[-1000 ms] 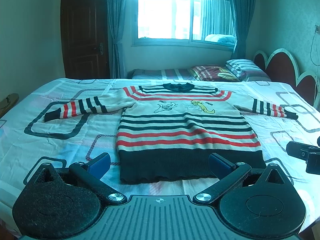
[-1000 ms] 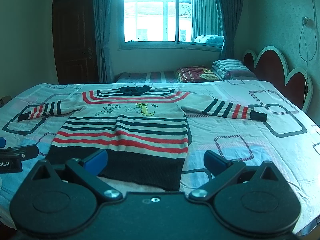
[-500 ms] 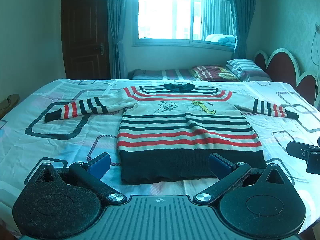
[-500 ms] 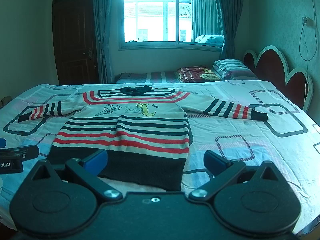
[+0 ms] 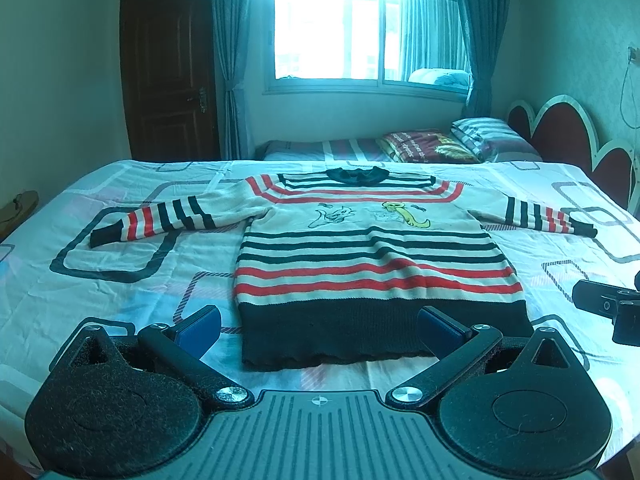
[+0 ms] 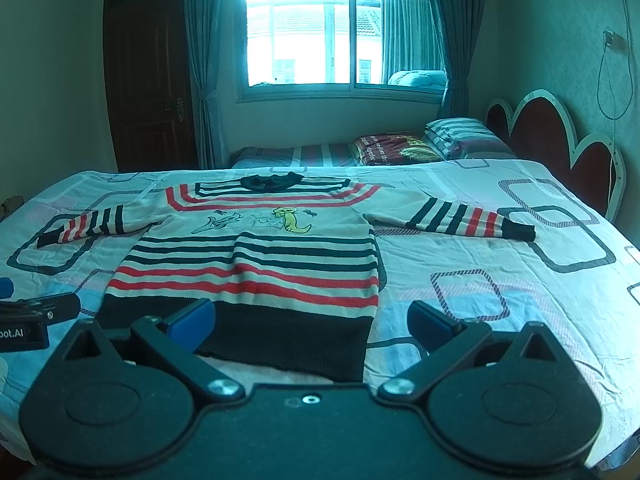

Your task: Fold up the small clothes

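A small striped sweater point(image 5: 368, 256) point(image 6: 256, 264) lies flat and face up on the bed, both sleeves spread out to the sides, dark hem nearest me. My left gripper point(image 5: 320, 326) hovers open just before the hem, its blue pads apart with nothing between them. My right gripper point(image 6: 312, 320) is also open, near the hem's right corner. Each gripper shows at the edge of the other's view: the right gripper point(image 5: 608, 308) and the left gripper point(image 6: 28, 316).
The bed's patterned sheet point(image 5: 120, 280) spreads around the sweater. Pillows and folded bedding point(image 5: 460, 144) lie at the far end by a red headboard point(image 5: 568, 136). A window point(image 5: 360, 32) and a dark door point(image 5: 168, 68) are behind.
Both views have shifted only slightly; the sweater lies as before and both grippers stay open.
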